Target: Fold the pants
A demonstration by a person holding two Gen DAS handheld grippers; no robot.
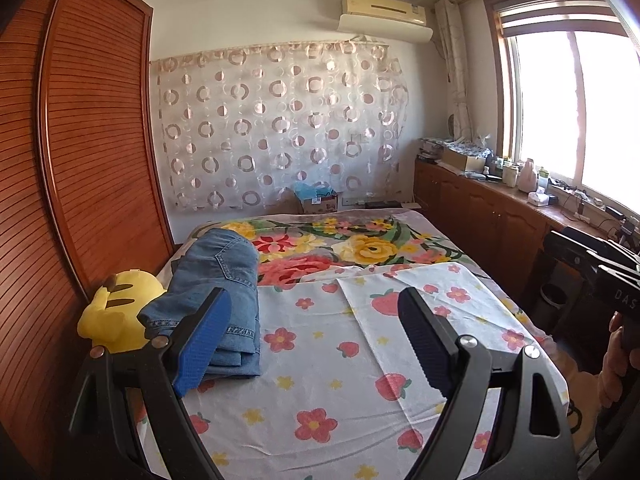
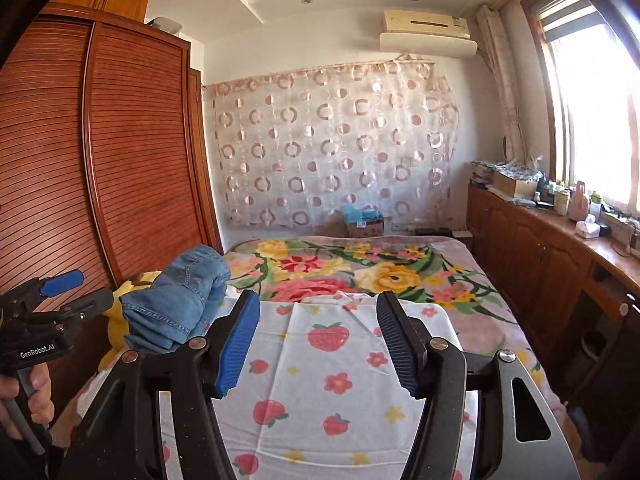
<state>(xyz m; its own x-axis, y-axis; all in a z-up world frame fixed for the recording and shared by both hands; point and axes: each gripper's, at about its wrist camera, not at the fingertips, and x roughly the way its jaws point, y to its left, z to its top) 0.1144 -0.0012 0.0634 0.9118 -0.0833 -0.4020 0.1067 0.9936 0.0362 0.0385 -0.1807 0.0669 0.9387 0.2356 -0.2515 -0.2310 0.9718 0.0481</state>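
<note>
Folded blue jeans lie in a stack on the left side of the bed, partly resting on a yellow plush toy. They also show in the right wrist view. My left gripper is open and empty, held above the strawberry-print sheet, just right of the jeans. My right gripper is open and empty above the same sheet. The left gripper also shows at the left edge of the right wrist view, and the right gripper's body at the right edge of the left wrist view.
A wooden slatted wardrobe stands close along the bed's left side. A floral blanket covers the far half of the bed. A low wooden cabinet with bottles and boxes runs under the window on the right. A cardboard box stands behind the bed.
</note>
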